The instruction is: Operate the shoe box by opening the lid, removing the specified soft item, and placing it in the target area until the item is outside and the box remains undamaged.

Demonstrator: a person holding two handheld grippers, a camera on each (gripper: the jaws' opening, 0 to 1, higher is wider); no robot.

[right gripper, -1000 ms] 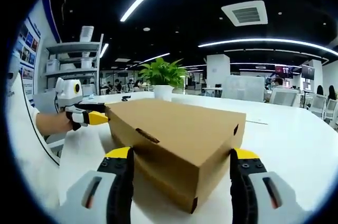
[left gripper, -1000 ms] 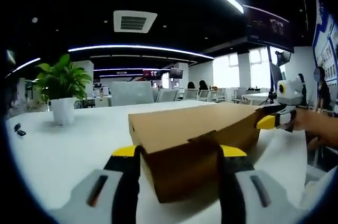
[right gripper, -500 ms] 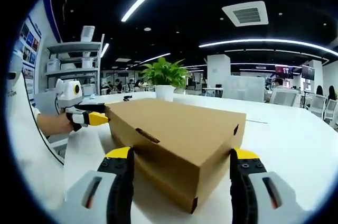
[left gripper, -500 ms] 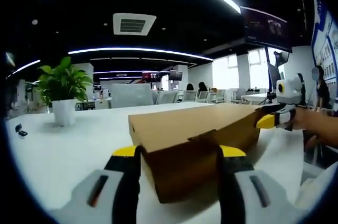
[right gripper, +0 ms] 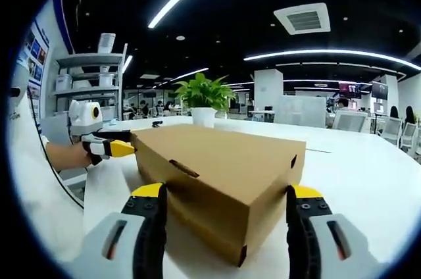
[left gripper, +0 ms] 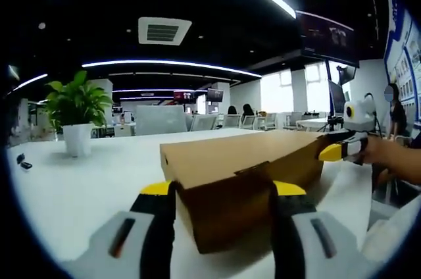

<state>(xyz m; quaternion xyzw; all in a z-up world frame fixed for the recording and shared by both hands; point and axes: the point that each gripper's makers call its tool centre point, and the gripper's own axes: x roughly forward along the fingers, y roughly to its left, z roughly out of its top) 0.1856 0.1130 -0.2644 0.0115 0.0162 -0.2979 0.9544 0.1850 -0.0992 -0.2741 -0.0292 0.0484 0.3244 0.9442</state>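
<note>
A closed brown cardboard shoe box (left gripper: 230, 174) lies on the white table (left gripper: 79, 187). My left gripper (left gripper: 222, 190) is open, its jaws wide apart on either side of the box's near short end, where a small lid tab shows. My right gripper (right gripper: 225, 193) is also open, straddling a near corner of the shoe box (right gripper: 223, 174). Each gripper appears in the other's view at the far end of the box: the right gripper (left gripper: 342, 151) held by a hand, the left gripper (right gripper: 108, 147) likewise. The lid is down, so the contents are hidden.
A potted green plant (left gripper: 77, 118) stands on the table at the back left, and appears again as the plant (right gripper: 204, 98) behind the box. A small dark object (left gripper: 25, 162) lies near the left edge. Office chairs, desks and shelves (right gripper: 92, 81) stand beyond.
</note>
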